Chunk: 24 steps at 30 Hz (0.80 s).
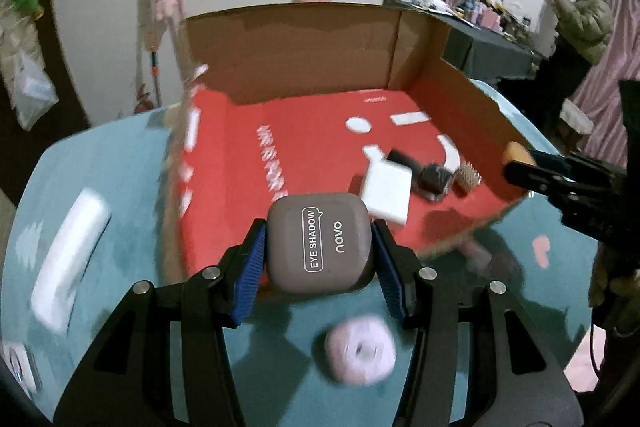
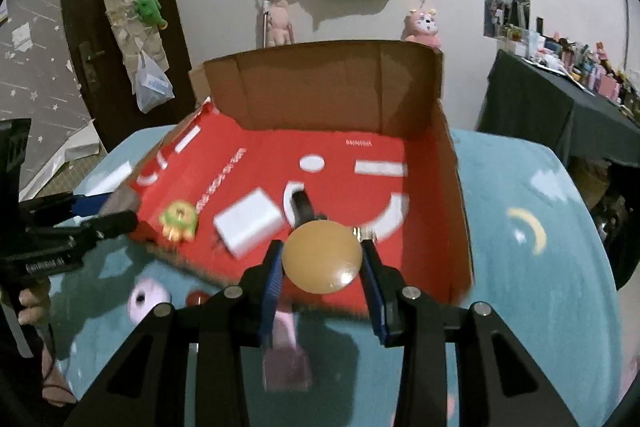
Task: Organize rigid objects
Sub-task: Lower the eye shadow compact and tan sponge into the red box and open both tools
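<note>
Progress looks roughly halfway, judging by what's in the box versus what's out. Both hands are loaded right now: the left gripper point(image 1: 318, 259) is clamped on a taupe rounded-square plastic case printed "EYE SHADOW" point(image 1: 320, 241), and the right gripper point(image 2: 322, 277) is pinching a flat round amber-brown disc point(image 2: 322, 255) between its blue pads. Both items hang in the air at the near edge of the open cardboard box with the red printed floor point(image 2: 256, 143), not yet over the middle of it.

Already lying in the box, toward its near side: a white rectangular block point(image 2: 248, 221), a black handled brush-like thing point(image 1: 424, 173), a small tan spiky piece point(image 1: 467, 179) by the right wall, and a green and yellow toy-like piece point(image 2: 179, 219) near the near-left corner.

Outstanding stuff on the teal tabletop point(image 2: 540, 307): a pale pink rounded case with a ring on top point(image 1: 360, 349) just in front of the box, a long white bar-shaped object point(image 1: 68, 259) off to the left edge, a small red round thing point(image 2: 197, 297), and a blurry pink piece point(image 2: 286, 351) below the right gripper that I can't identify.

So I'd guess two drops next, then at least four more pickups.
</note>
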Tool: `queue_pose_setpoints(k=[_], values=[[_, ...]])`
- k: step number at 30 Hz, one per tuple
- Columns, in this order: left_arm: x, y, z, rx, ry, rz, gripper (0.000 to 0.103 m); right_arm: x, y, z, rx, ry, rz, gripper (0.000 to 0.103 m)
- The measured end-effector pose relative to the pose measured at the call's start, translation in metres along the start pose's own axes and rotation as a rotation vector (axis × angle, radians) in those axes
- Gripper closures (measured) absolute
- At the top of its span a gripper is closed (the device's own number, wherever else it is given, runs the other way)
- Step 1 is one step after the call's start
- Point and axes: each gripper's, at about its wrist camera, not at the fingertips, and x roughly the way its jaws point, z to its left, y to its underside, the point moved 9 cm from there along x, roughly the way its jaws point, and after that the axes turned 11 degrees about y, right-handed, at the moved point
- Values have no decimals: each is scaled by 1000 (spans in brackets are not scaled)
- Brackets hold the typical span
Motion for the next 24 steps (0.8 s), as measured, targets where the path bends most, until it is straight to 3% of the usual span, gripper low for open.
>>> queue_pose_setpoints(k=[8,12,24], values=[[67,-33,14,12,-34,133,54,67,-36,2,-75,54,122,63],[91,-37,22,14,-50,179,54,98,-35,0,-104,88,208,63],[120,-26,37,-58,-38,259,54,131,-23,-12,-113,114,325,63]])
